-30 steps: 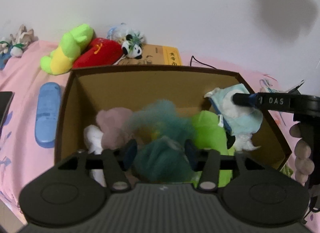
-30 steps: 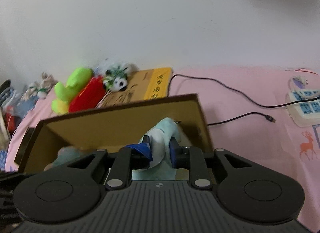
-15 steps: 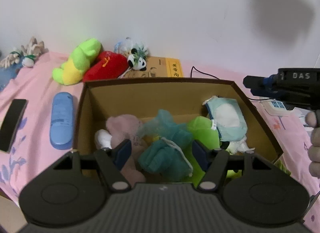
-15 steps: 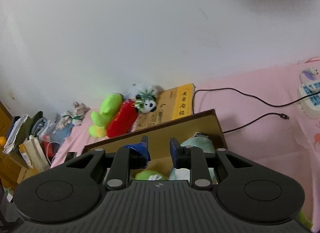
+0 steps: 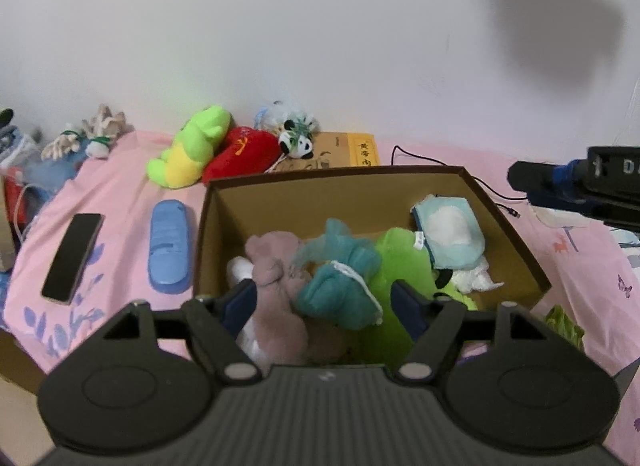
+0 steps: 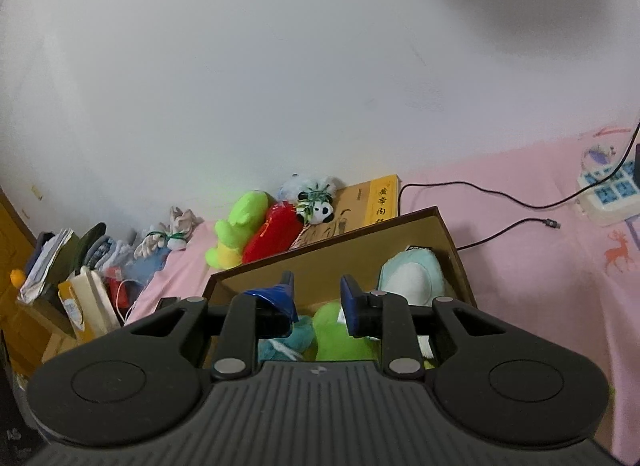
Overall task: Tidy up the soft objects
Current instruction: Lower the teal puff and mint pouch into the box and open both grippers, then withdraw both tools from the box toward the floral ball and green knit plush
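teal toy (image 5: 340, 286) released | left claw (image 5: 326, 300) opening | box (image 5: 500, 225) perhaps full

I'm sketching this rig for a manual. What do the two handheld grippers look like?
Both are matte black plastic: a ribbed central body flanked by two round discs, with silver pivot screws on angled linkage arms. The left gripper and right gripper each carry dark blue finger pads. Seen side-on, the right one bears white lettering.
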{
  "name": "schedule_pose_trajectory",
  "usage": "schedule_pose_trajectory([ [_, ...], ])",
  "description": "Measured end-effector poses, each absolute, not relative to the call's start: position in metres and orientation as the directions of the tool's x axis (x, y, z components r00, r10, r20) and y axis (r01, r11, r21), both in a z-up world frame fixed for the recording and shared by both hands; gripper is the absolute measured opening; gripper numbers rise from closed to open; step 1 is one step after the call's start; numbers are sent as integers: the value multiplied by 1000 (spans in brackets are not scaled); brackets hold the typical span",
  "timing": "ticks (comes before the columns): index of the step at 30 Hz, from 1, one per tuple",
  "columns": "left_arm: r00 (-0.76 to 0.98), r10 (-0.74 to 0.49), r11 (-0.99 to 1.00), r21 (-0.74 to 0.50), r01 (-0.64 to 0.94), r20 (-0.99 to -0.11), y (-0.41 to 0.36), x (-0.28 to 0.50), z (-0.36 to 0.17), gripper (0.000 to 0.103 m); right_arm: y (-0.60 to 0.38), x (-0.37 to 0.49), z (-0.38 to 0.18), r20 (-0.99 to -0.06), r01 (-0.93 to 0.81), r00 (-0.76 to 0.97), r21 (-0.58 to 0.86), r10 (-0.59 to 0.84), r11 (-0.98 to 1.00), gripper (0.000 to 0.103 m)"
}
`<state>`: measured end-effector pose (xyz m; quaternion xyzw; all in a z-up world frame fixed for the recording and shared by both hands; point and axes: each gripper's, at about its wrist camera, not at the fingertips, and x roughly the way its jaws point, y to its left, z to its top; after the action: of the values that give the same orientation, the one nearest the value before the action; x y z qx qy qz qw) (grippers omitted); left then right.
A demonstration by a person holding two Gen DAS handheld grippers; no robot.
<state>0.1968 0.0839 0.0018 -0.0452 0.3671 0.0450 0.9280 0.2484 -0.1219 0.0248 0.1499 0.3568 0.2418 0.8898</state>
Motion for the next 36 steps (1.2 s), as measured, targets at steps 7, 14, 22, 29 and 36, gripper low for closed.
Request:
schedule_pose_trajectory([
  [7,705,107,988,-2,-152,-701,75,174,5,75,-129,220,29,-553,-337,612,465,566,819,8],
  [14,700,132,986,18,-168,-702,63,150,8,75,-136,188,30,-551,-364,602,454,577,813,8],
  [22,688,155,983,43,-177,-709,47,129,7,76,-150,162,24,-561,-353,600,454,570,818,8],
  [29,657,167,979,46,-197,-735,38,117,-2,76,-160,144,20,-572,-366,580,454,580,813,9],
  [36,632,194,974,67,-218,-750,33,110,-10,76,-163,129,15,-582,-392,567,431,583,812,9],
])
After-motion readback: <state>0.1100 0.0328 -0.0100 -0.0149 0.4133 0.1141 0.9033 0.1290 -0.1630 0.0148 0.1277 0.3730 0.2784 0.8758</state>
